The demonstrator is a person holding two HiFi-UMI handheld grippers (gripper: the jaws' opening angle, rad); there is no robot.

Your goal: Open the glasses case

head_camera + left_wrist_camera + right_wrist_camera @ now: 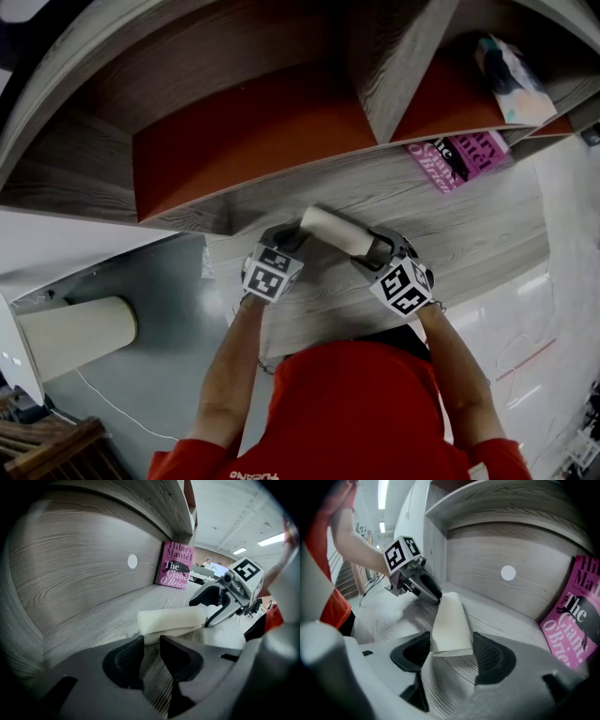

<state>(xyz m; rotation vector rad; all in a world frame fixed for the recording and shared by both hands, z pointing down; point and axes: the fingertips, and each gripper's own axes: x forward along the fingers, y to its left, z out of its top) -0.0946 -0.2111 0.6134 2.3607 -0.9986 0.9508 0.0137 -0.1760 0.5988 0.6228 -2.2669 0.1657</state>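
A cream glasses case lies on the grey wood shelf board, with one gripper at each end. My left gripper has its jaws drawn narrow on the case's left end. In the left gripper view the case's lower edge sits pinched between the tips of that gripper. My right gripper stands wide around the other end. In the right gripper view the case lies between the spread jaws of that gripper, with a gap showing on the right side. The case looks closed.
A pink book leans against the shelf's back wall to the right of the case. Orange back panels and a wooden divider stand above. A packet rests in the upper compartment. A cream cylinder lies low on the left.
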